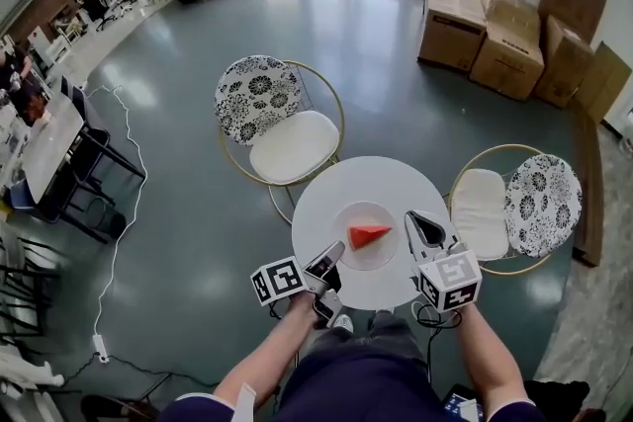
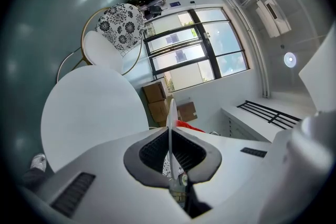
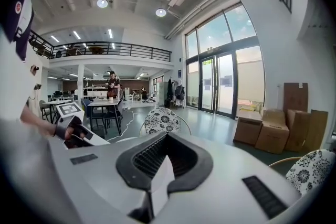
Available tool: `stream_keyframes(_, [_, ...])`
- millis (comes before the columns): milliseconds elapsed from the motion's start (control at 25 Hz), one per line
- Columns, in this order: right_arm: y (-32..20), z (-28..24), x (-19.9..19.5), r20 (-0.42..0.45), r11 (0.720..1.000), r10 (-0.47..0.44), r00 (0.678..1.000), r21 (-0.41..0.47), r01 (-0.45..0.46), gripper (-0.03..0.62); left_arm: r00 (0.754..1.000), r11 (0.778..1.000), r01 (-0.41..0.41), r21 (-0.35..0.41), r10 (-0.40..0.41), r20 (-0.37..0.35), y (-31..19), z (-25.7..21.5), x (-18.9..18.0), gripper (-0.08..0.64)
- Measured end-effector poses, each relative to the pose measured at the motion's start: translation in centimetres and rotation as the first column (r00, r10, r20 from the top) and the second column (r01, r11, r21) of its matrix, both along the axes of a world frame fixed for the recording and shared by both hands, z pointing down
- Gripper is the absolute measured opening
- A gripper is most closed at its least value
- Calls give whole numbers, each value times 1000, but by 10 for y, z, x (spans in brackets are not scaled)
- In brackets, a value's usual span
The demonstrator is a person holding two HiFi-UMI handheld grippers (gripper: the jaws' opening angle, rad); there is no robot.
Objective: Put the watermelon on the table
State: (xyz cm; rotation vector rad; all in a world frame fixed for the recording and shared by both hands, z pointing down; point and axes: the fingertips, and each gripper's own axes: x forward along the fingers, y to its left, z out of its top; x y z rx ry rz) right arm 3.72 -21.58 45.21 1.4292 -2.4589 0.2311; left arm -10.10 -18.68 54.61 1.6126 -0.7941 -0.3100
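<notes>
Left gripper (image 1: 336, 250) and right gripper (image 1: 419, 224) are each clamped on opposite rims of the plate (image 1: 346, 215), over the table (image 1: 346, 181). The watermelon (image 1: 369, 235) lies on the plate. Uneven lowering would likely tilt the plate and slide the watermelon off.

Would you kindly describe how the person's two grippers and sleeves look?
Both the left gripper and right gripper are white with dark ribbed pads; each carries a cube of black square markers. Black cables hang beneath the right one. The sleeves are dark, white-edged.
</notes>
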Motion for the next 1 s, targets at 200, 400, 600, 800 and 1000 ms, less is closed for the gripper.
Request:
stream_keyframes(200, [-10, 3, 0, -15, 999, -50, 999, -9, 50, 3, 1000, 1000, 22, -4, -22, 3, -8, 5, 4, 14])
stream_keyframes(400, [-18, 10, 9, -10, 997, -73, 997, -23, 72, 3, 999, 999, 34, -25, -33, 10, -9, 17, 13, 15])
stream_keyframes(600, [-25, 24, 17, -10, 996, -75, 997, -50, 74, 3, 999, 998, 39, -47, -38, 22, -15, 37, 18, 15])
stream_keyframes(800, [-28, 43, 30, -12, 994, -61, 998, -87, 59, 3, 999, 996, 34, -85, -30, 42, -21, 66, 30, 15])
stream_keyframes(1000, [-29, 59, 33, -34, 994, -59, 998, -95, 56, 3, 999, 993, 42, -114, -40, 23, -27, 95, 37, 15])
